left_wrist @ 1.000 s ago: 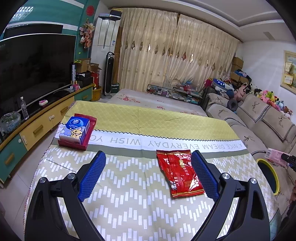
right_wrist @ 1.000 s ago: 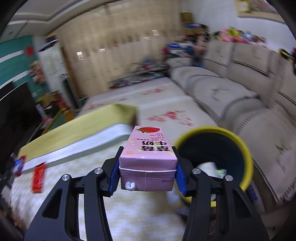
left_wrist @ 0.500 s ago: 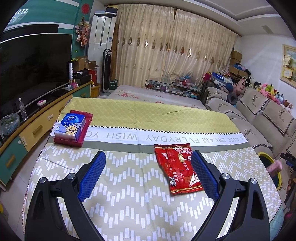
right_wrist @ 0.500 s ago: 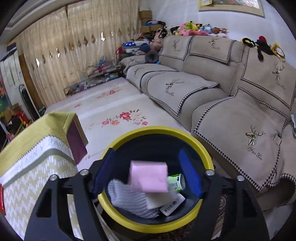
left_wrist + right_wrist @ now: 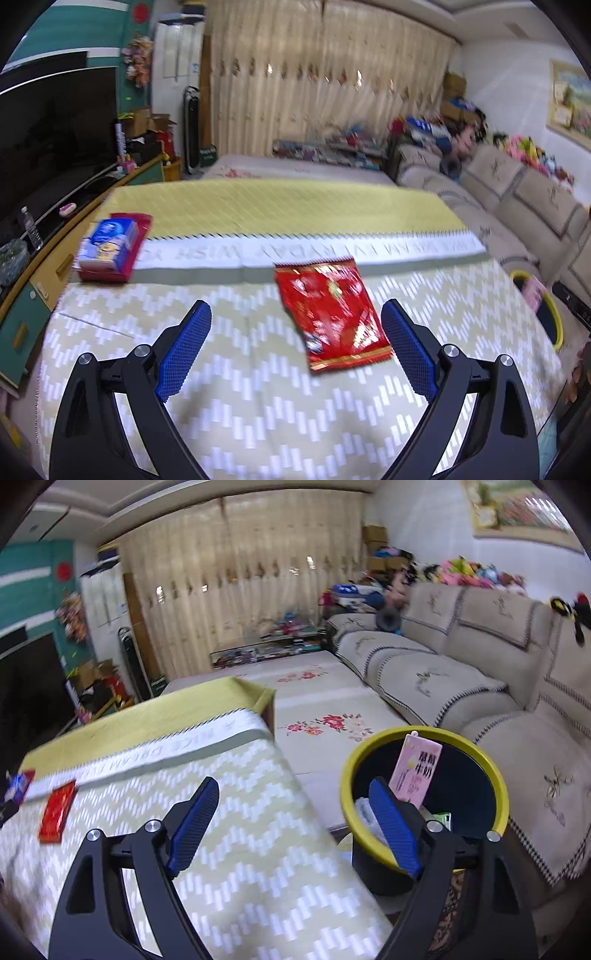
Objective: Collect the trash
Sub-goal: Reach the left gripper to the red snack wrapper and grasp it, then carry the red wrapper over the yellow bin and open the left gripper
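1. The left gripper (image 5: pixel 295 343) hangs over the worktop (image 5: pixel 236 417), which wears a green and white zigzag cloth. Its blue jaws are wide apart and hold nothing.
2. The flat, shiny red snack wrapper (image 5: pixel 330 312) lies on the cloth, a bit right of the middle in the left wrist view. Its near end sits between the blue jaw tips, close to the right one. The jaws do not touch it.
3. The right gripper (image 5: pixel 295 819) is opening, and nothing is between its jaws.
4. The pink milk carton (image 5: pixel 415 773) stands tilted inside the black round bin with the yellow rim (image 5: pixel 476 747). The bin sits on the floor just beside the worktop, in the lower right of the right wrist view. So that piece of trash looks done.
5. I think the red wrapper is next. It is thin and flat, so the left gripper should come low, slide one jaw under an edge, and pinch gently.
6. The blue tissue box in its red tray (image 5: pixel 109 245), in the left middle of the left wrist view, is likely not trash. Leave it.
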Tool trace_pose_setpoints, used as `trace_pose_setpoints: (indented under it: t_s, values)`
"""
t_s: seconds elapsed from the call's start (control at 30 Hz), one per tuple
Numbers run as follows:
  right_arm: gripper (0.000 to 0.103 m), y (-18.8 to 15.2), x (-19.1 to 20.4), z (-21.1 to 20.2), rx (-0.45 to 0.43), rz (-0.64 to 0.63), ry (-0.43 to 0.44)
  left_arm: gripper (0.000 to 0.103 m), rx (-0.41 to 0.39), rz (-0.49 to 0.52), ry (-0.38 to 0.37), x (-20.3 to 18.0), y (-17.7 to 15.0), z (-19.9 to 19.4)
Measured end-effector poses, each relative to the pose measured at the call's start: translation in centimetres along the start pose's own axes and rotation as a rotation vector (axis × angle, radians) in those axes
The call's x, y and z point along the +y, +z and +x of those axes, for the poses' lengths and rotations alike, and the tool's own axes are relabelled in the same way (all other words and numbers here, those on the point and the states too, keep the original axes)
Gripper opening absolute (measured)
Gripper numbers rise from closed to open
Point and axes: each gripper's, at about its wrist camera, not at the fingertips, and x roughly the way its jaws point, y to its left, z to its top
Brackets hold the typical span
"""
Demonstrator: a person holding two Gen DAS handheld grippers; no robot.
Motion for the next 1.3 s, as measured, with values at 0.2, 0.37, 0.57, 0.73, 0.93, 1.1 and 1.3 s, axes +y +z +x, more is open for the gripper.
trace_pose_setpoints:
  t_s: [0.2, 0.37, 0.57, 0.73, 0.93, 1.1, 1.3]
  values:
    - [0.082, 0.0, 0.6, -0.2, -0.009, -0.010, -0.017, 0.094, 0.134, 0.034, -0.038, -2.9, 0.4, 3.1]
    - [0.082, 0.1, 0.7, -0.1, -0.015, -0.024, -0.025, 0.095, 0.225, 0.013, -0.014, -4.0, 0.8, 6.5]
    - [0.082, 0.3, -0.3, 0.8, 0.028, 0.022, -0.003, 0.095, 0.274, -0.015, 0.022, -4.5, 1.4, 8.6]
    - [0.082, 0.2, -0.7, 0.9, 0.035, 0.048, 0.007, 0.078, 0.280, -0.028, 0.054, -4.3, 2.1, 9.1]
    - [0.082, 0.2, -0.8, 0.9, 0.037, 0.047, 0.011, 0.055, 0.283, 0.018, 0.068, -4.2, 2.5, 9.0]
    - [0.082, 0.2, -0.9, 0.9, 0.037, 0.053, 0.010, 0.037, 0.276, 0.057, 0.038, -5.1, 2.1, 8.2]
    - [0.082, 0.2, -0.9, 1.0, 0.036, 0.054, 0.011, 0.016, 0.247, 0.076, -0.019, -6.6, 2.0, 6.6]
